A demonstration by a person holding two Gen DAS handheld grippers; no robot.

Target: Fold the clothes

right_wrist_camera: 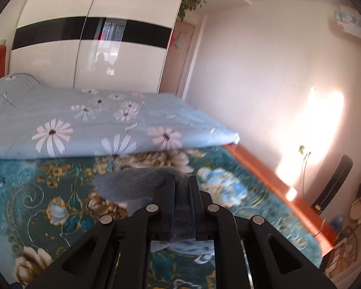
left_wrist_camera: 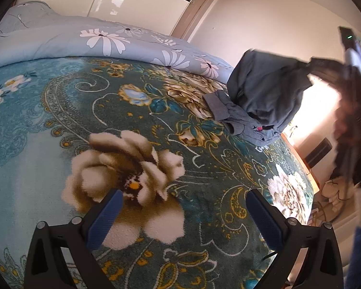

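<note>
The bed (left_wrist_camera: 60,125) carries a floral blanket. The grey garment (left_wrist_camera: 260,96) is at the bed's right edge, its top lifted. The right gripper (right_wrist_camera: 182,185) pinches that cloth tightly. The left gripper (left_wrist_camera: 184,200) is spread wide over the blanket, holding nothing.

The grey knit cloth garment (left_wrist_camera: 264,96) looks matt and soft; the teal floral blanket (left_wrist_camera: 60,125) fleecy; the white wardrobe (right_wrist_camera: 122,60), at twelve o'clock, glossy.

The left gripper (left_wrist_camera: 183,207) sits at lower centre, jaws spread wide apart; the right gripper (right_wrist_camera: 182,192) at lower centre has its jaws clamped together
</note>
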